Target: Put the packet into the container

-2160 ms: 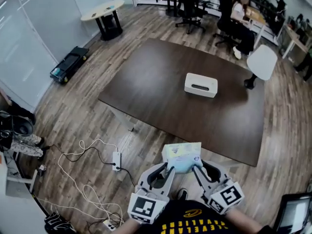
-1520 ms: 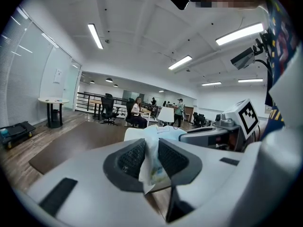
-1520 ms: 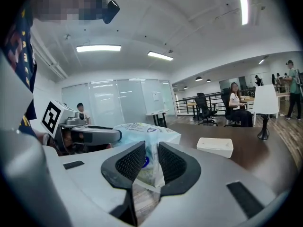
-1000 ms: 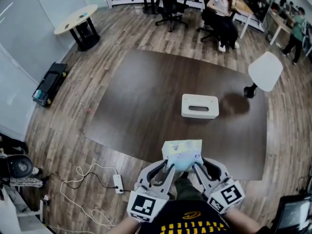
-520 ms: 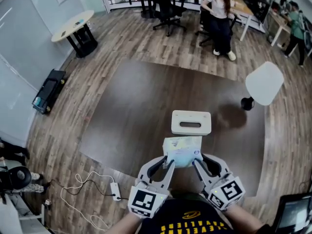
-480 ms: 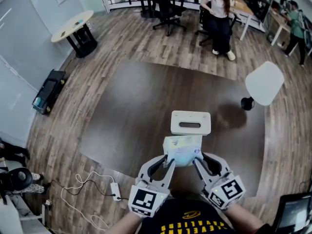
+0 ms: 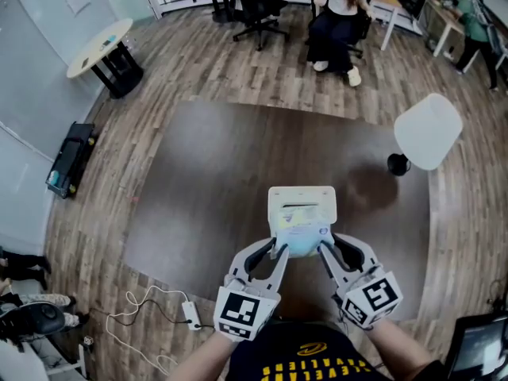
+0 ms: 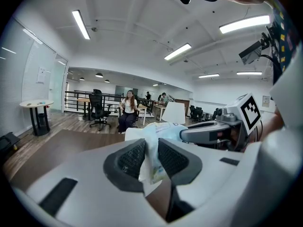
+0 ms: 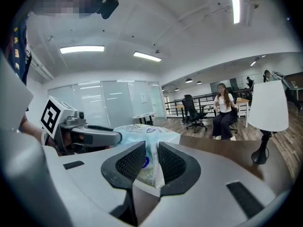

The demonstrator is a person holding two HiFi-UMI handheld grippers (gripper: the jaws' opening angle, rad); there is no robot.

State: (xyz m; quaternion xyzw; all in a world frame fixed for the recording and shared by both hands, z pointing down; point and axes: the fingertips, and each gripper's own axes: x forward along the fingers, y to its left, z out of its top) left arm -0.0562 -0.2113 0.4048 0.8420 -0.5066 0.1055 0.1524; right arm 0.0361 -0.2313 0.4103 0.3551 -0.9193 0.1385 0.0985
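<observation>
my left gripper (image 7: 279, 249) and right gripper (image 7: 321, 248), fingers of both clamped on the packet (image 7: 300, 235), hold it over the container (image 7: 302, 201).

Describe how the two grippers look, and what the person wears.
Both the left gripper and right gripper are light grey plastic with dark ribbed pads. Each carries a cube of black-and-white square markers. The person wears a black top with yellow print.
</observation>
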